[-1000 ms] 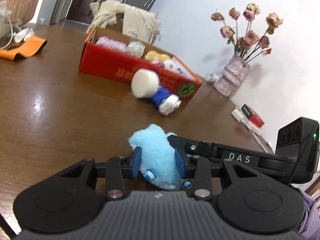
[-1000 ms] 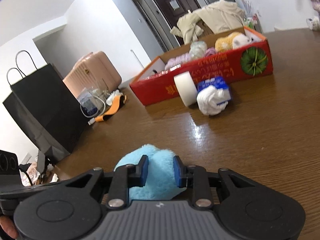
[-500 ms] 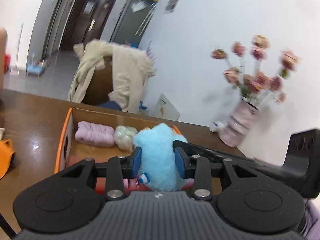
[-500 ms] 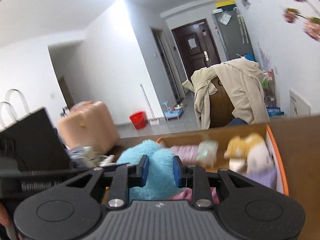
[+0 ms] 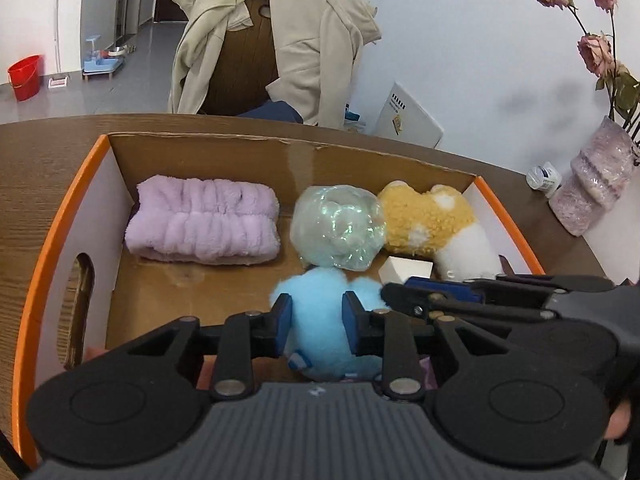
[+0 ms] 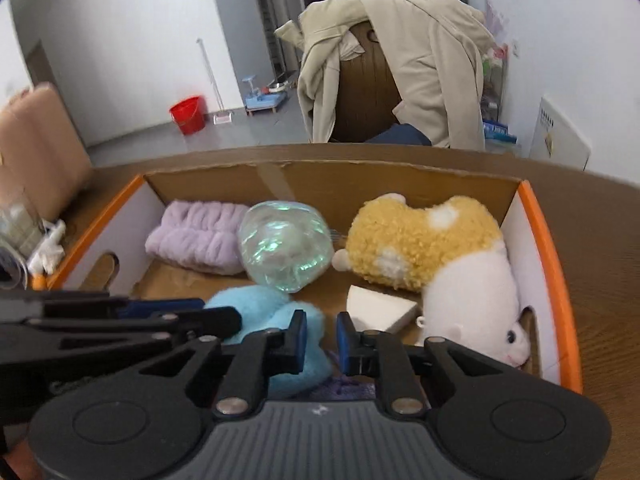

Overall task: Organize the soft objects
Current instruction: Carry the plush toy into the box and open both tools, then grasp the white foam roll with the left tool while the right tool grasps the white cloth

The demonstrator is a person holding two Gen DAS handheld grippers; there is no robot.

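What's moved: both grippers have come off the bare table and are now sitting over the open cardboard box [image 5: 72,216], carrying the blue plush toy [image 5: 320,320] along with them.
Where the toy is: hanging low in the near middle of the box, just near of the clear plastic ball [image 5: 340,228], with the purple towel [image 5: 204,220] far left and the yellow-and-white plush [image 6: 432,256] to the right.
Left gripper [image 5: 316,322]: still pinching the toy's middle, jaws narrow, and they've just been closing in a bit more.
Right gripper [image 6: 321,336]: jaws have just been closing to almost nothing; looks like only a wisp of fluff, if anything, is between the pads.
Handling: I'm guessing super light and squishy, not fragile, grab the fat body.
Pose: both are tilting down into the box, side by side.
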